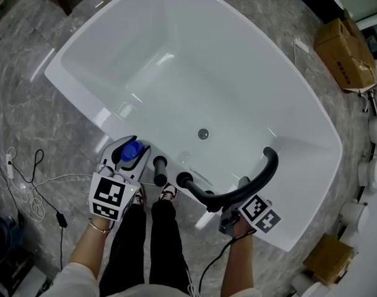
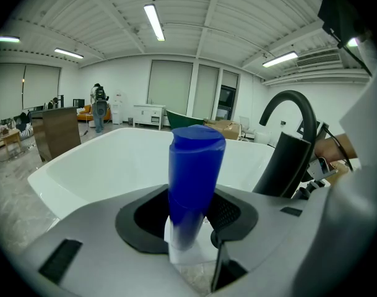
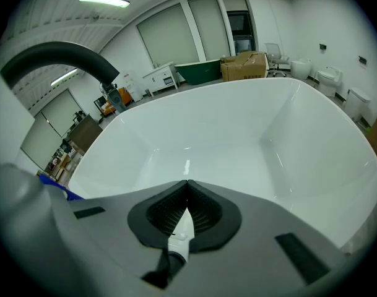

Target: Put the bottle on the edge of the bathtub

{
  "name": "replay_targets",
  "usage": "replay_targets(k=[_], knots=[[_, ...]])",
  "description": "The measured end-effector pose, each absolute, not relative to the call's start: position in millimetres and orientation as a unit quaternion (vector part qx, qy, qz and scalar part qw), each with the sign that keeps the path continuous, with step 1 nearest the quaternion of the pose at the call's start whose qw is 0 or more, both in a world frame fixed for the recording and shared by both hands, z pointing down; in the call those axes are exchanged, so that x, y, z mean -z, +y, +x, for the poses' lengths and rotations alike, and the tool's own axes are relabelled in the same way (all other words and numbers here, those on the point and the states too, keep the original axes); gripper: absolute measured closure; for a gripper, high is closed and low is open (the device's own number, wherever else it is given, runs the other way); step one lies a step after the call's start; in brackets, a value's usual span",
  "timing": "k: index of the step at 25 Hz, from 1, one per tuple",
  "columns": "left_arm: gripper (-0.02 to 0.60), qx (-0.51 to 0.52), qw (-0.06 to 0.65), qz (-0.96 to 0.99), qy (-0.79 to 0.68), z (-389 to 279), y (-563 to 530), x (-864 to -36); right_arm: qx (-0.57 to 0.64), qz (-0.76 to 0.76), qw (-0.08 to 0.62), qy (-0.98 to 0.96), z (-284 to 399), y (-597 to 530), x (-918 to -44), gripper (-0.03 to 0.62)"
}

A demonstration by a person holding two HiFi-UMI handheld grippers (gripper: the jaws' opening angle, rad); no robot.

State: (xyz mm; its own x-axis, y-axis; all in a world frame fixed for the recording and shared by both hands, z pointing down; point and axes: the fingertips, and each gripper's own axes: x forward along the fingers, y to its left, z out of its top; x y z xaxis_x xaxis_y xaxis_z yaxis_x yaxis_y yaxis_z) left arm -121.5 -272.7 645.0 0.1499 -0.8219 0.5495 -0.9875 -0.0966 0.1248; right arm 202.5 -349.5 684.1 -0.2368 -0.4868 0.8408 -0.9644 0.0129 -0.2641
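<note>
While L claw [image 2: 188,231] grips bottle [image 2: 196,166] at tub rim [image 1: 73,85], basin [image 1: 194,85] open

One bathtub [image 1: 70,73], one bottle [image 1: 131,151], two cardboard boxes [image 1: 346,54] [image 1: 327,260].

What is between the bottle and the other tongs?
A black knob and the curved black tap stand between the bottle and the right tongs, on the tub rim. The head view shows it.

No legible text or numbers; dark print on the cardboard box [image 1: 348,54] too small.
</note>
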Motion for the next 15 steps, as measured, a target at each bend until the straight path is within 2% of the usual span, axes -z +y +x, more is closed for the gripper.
replay_targets(k=[15], knots=[[0.408, -0.184, 0.228, 0.719, -0.631, -117.4, -271.0, -646.4, -0.438, 0.552, 0.275, -0.654, 197.9, -342.2, -688.7, 0.568]])
